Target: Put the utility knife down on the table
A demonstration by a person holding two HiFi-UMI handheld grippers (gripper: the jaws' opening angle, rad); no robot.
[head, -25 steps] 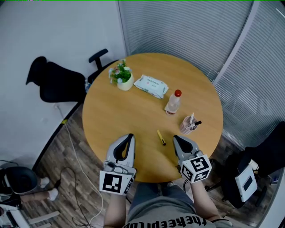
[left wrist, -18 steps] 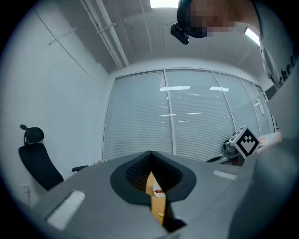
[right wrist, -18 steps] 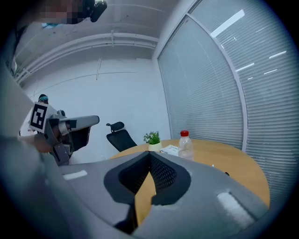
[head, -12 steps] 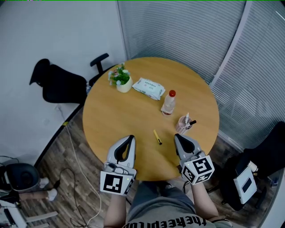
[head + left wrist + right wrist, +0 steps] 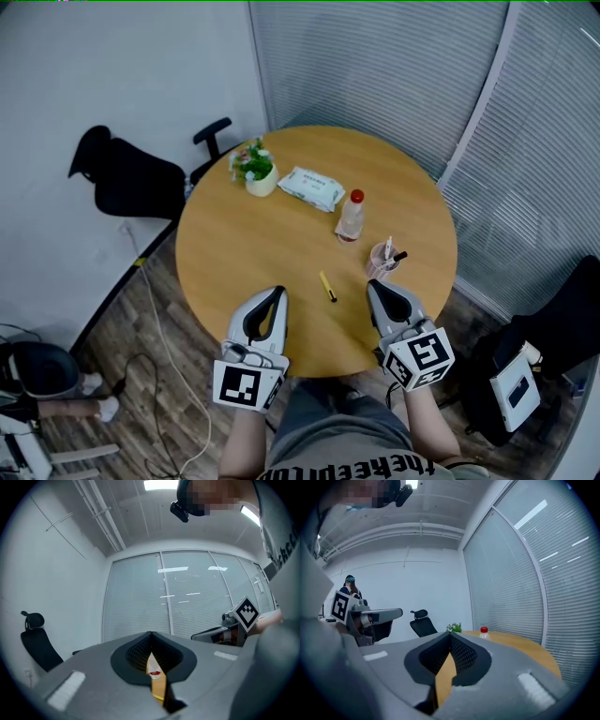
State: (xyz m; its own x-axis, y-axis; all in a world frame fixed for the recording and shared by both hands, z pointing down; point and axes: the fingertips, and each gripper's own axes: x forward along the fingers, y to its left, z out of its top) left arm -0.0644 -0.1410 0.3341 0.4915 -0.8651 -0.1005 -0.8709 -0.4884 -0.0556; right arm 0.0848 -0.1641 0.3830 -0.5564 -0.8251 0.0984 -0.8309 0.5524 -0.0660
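The yellow utility knife (image 5: 326, 287) lies flat on the round wooden table (image 5: 244, 253), near its front edge. It sits between my two grippers and touches neither. My left gripper (image 5: 277, 292) is to the knife's left with its jaws pressed together and nothing in them. My right gripper (image 5: 373, 287) is to the knife's right, also shut and empty. In the left gripper view, the left gripper (image 5: 151, 641) shows only a thin slit between its jaws. The right gripper (image 5: 450, 641) looks the same in its own view.
Further back on the table stand a pen cup (image 5: 384, 261), a red-capped bottle (image 5: 351, 216), a pack of wipes (image 5: 312, 187) and a small potted plant (image 5: 259, 170). A black office chair (image 5: 131, 178) stands at the left, another (image 5: 562, 323) at the right. A cable (image 5: 159, 319) runs across the floor.
The head view has drawn back a little, so the table and its objects sit slightly higher and further left. Both grippers stay shut and empty, and the knife still lies on the table.
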